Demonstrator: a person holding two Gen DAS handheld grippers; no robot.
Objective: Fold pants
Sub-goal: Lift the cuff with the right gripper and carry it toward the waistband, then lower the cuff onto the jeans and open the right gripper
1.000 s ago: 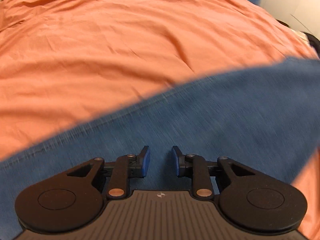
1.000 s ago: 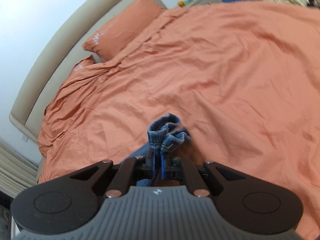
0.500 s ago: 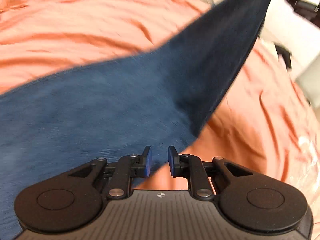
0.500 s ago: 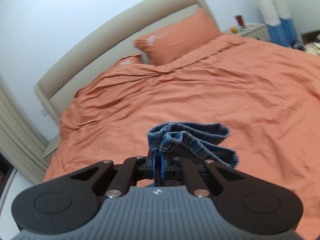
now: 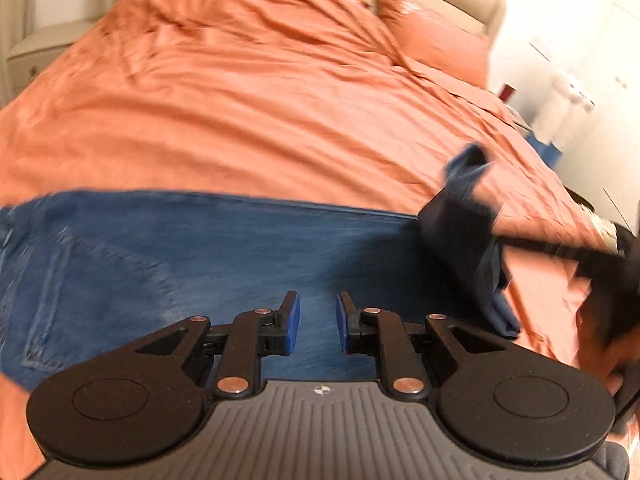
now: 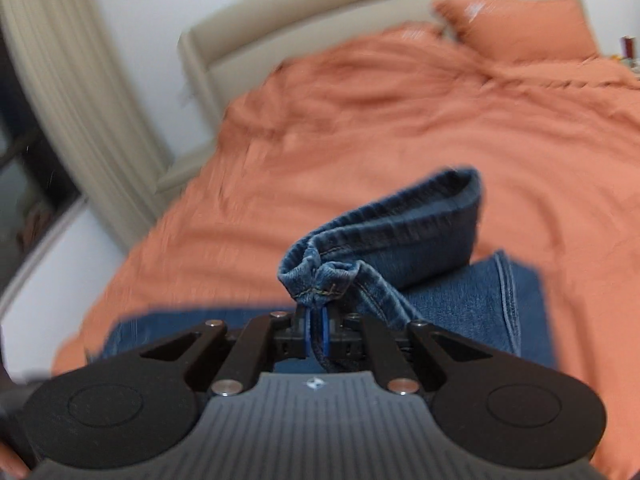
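Blue jeans point(image 5: 224, 256) lie across the orange bed, with a back pocket point(image 5: 92, 292) showing at the left. My left gripper point(image 5: 318, 320) hovers over the denim with a narrow gap between its blue pads and nothing pinched. My right gripper point(image 6: 316, 330) is shut on the bunched leg hem point(image 6: 320, 276), and the leg end point(image 6: 420, 232) is doubled over above the lower layer point(image 6: 460, 304). In the left wrist view the right gripper point(image 5: 460, 196) appears blurred at the right, holding the hem up.
The orange duvet point(image 5: 260, 100) covers the bed. Orange pillows point(image 6: 516, 28) lean on a beige headboard point(image 6: 320, 28). A curtain point(image 6: 68, 80) and a window are to the left in the right wrist view. A nightstand with small items point(image 5: 508, 92) stands beside the bed.
Both views have swung toward the headboard. The right gripper has carried the hem across over the rest of the jeans. The left jaws have narrowed a little and hold nothing.
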